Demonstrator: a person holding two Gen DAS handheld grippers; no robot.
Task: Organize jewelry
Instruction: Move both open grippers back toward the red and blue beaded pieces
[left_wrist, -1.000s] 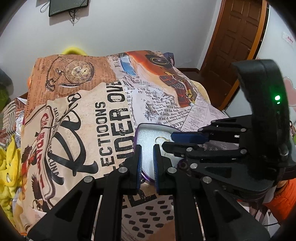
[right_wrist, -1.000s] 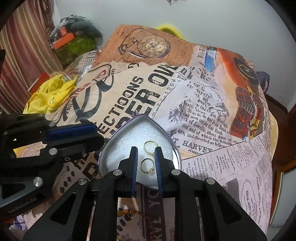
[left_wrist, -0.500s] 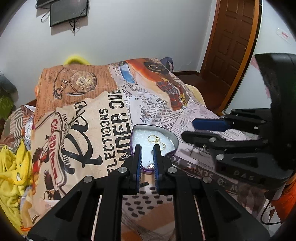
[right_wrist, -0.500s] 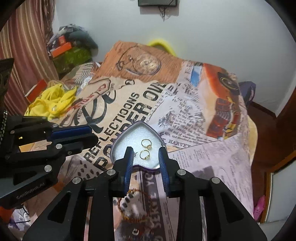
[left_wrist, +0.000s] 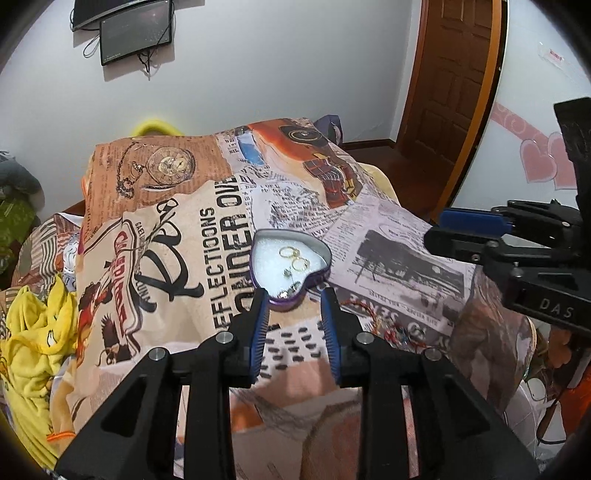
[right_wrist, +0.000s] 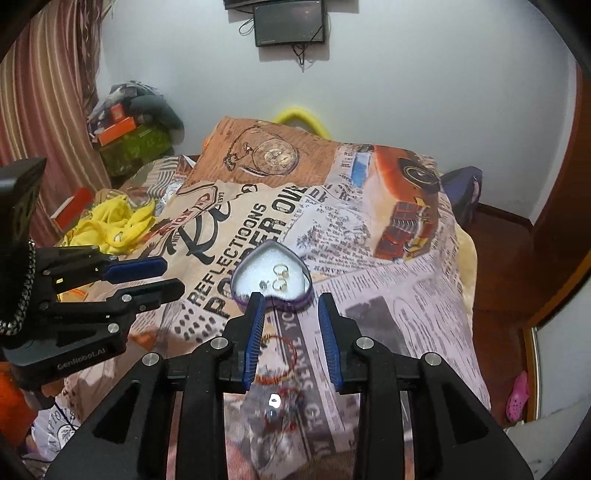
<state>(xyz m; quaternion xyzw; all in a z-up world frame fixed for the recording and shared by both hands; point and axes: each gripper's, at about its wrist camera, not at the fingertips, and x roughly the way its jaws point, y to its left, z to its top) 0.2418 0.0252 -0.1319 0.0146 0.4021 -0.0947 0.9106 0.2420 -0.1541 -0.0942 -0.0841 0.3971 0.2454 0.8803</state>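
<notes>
- Left wrist view: heart-shaped tin (left_wrist: 291, 266) sat on the bed's printed blanket (left_wrist: 177, 266), gold hoop earrings (left_wrist: 293, 256) and small studs inside on white foam. Judged light, tiny and slippery; best pinched across a hoop's rim. Left gripper (left_wrist: 293, 325) fingers were apart and opening, nothing between them.
- Right wrist view: red beaded bracelet (right_wrist: 280, 356) lay on the blanket just in front of the tin (right_wrist: 271, 295); judged limp, to be taken anywhere on the loop. Right gripper (right_wrist: 291, 332) fingers were apart, empty, above it.
</notes>
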